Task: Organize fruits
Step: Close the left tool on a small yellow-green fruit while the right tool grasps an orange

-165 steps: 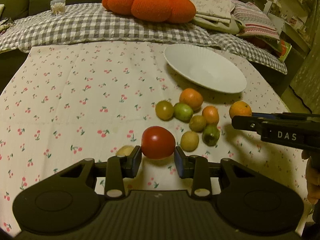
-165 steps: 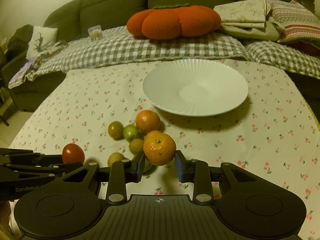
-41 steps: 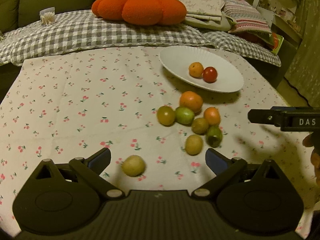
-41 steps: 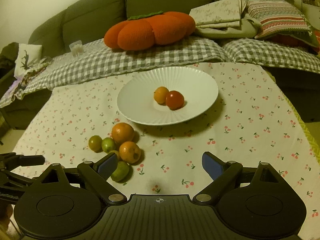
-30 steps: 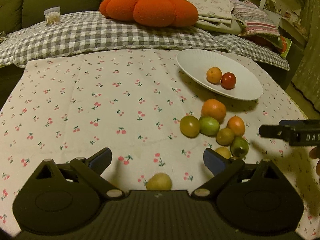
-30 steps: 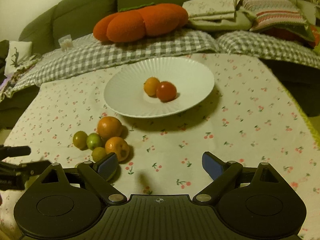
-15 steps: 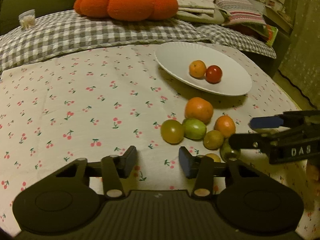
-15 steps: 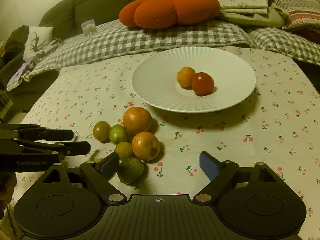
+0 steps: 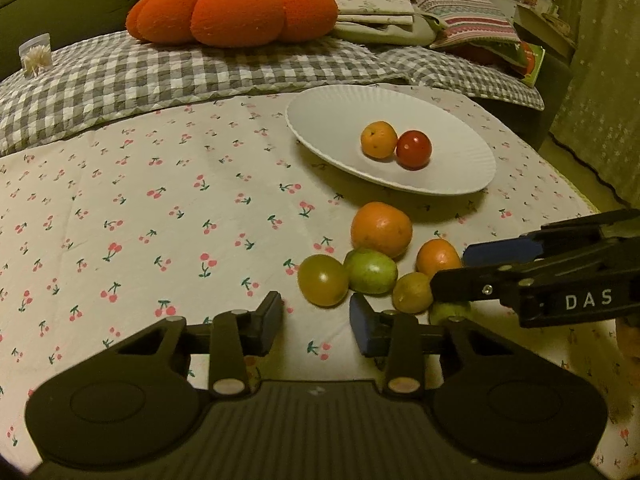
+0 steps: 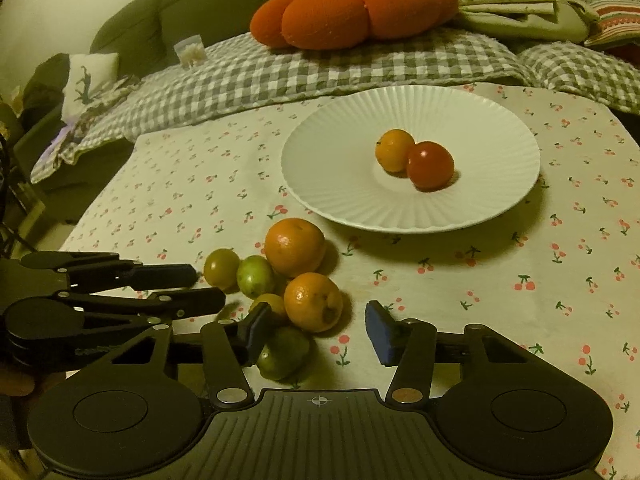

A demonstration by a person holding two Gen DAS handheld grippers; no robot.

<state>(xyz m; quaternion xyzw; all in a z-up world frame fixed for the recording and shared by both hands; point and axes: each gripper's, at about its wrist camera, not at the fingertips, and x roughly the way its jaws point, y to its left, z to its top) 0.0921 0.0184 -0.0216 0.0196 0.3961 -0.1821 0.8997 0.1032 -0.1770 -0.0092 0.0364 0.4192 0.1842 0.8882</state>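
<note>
Left wrist view: my left claw (image 9: 314, 320) is parted and empty, low over the cherry-printed cloth worktop (image 9: 140, 208). Just ahead and slightly to the right lies the smooth yellow-green round fruit (image 9: 323, 279), touching a waxy green one (image 9: 371, 271). To take it cleanly I would shift right, straddle its widest part and close gently, since these skins look slick and it may roll against its neighbours. My right claw (image 9: 460, 266) reaches in from the side, parted, around the small dimpled orange citrus (image 9: 438, 258).

Right wrist view: that right claw (image 10: 316, 330) is released, holding nothing; the small orange citrus (image 10: 313, 302) sits just off its left finger, with a dull green lime-like fruit (image 10: 283, 352) beneath that finger. I should centre on the orange so as not to nudge the lime. The big pebbly orange (image 10: 295, 247) heads the heap. The ribbed white plate (image 10: 340, 184) already holds a small orange fruit (image 10: 394, 149) touching a glossy red tomato (image 10: 430, 165); I judge most of the sorting remains.
</note>
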